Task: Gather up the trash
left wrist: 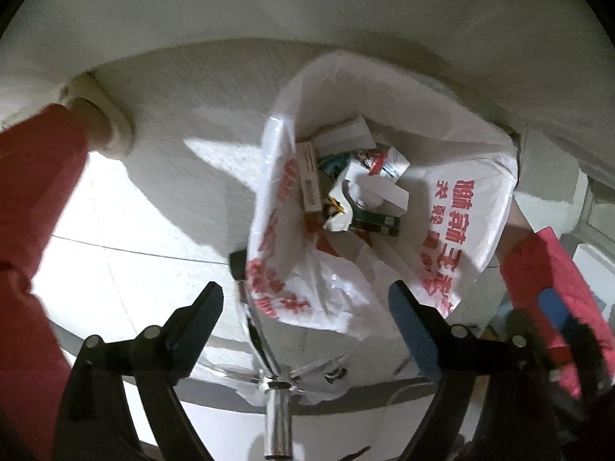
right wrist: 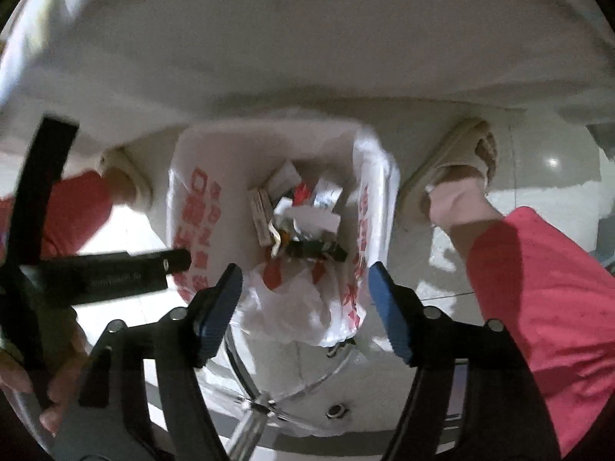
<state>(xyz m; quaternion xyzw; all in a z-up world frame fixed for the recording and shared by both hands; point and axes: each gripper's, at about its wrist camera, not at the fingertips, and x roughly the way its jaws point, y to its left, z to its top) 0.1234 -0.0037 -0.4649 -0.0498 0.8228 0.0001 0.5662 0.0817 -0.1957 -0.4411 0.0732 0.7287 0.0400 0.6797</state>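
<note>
Below, a white plastic bag point(left wrist: 453, 230) with red print gaped open on the tiled floor point(left wrist: 96, 269), holding small cartons point(left wrist: 311, 176), crumpled wrappers point(right wrist: 323, 198); left gripper point(left wrist: 307, 303) and right gripper point(right wrist: 305, 286) hung spread, empty, above it.

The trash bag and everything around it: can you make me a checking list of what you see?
Surface: pale tiled floor, sunlit in patches.
Job's things: white plastic bag with red print, mouth open; inside, trash of small boxes, white paper scraps and wrappers.
Clutter: chrome post and spokes low in both views, partly under the bag; what it belongs to cannot be told.
Grippers: left gripper open and empty above the bag; right gripper open and empty above the bag.
Cables: nothing seen.
Surroundings: person's legs in red trousers, cream slippers, white wall behind.
</note>
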